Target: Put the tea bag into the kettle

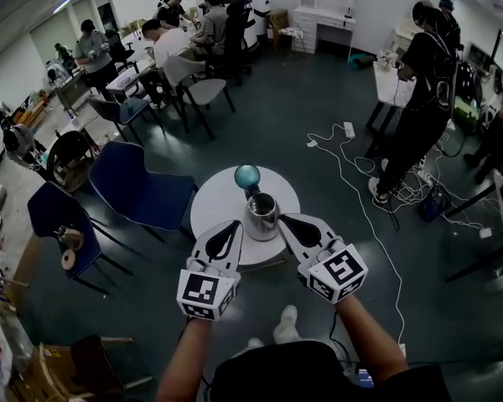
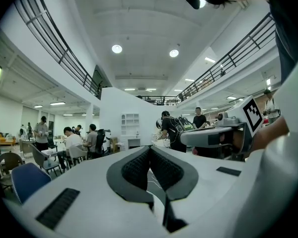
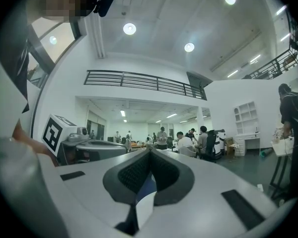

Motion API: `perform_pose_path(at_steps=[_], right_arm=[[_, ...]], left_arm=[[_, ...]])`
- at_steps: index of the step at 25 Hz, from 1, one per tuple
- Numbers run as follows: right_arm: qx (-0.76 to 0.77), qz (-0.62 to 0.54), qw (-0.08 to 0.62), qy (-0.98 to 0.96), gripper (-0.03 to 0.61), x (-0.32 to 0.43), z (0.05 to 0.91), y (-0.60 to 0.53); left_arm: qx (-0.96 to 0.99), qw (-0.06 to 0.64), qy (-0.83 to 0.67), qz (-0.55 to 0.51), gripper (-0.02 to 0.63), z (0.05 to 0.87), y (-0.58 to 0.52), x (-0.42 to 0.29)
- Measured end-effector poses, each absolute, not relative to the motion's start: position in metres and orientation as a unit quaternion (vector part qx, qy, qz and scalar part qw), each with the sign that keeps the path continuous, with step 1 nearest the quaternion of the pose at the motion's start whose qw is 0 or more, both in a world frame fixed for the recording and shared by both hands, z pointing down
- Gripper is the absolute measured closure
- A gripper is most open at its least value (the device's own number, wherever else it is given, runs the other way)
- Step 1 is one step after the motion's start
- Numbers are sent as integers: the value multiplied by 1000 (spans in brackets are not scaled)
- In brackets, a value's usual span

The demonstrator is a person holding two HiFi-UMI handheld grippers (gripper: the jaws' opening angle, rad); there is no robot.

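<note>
The round white table (image 1: 222,199) stands on a dark grey floor (image 1: 302,99). On the table, right of centre and towards the near rim, stands the stainless steel kettle (image 1: 261,216). It is upright, its long axis vertical and its open mouth facing up. Just beyond it, also on the table, is a teal ball (image 1: 247,175); whether the two touch cannot be told. The tea bag cannot be made out in any view.

The left gripper (image 1: 235,223) is held over the table's near rim, just left of the kettle, tips pointing away from the person. In the left gripper view its ribbed black pads (image 2: 136,167) are pressed together at the tips with nothing between them. The right gripper (image 1: 281,217) is held over the near rim on the kettle's right, its tips close beside the kettle wall. In the right gripper view its pads (image 3: 134,172) likewise meet at the tips and hold nothing.

Left of the table a blue chair (image 1: 138,187) stands close against the rim. Beyond the table the floor is open. To the table's right white cables (image 1: 352,170) trail across the floor, and further right a person in black (image 1: 423,90) stands well apart from the table.
</note>
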State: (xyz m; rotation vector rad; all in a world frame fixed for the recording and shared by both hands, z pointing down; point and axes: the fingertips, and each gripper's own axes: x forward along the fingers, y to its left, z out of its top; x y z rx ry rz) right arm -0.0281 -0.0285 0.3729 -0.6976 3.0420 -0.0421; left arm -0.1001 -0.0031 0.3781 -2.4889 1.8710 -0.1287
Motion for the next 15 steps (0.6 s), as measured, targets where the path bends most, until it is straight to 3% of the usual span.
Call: perform_pose_path(at_steps=[15], right_arm=[[-245,-3,10,969,560,-31,373,50]], left_arm=[[-819,24,571,-39,598,383,72,-90]])
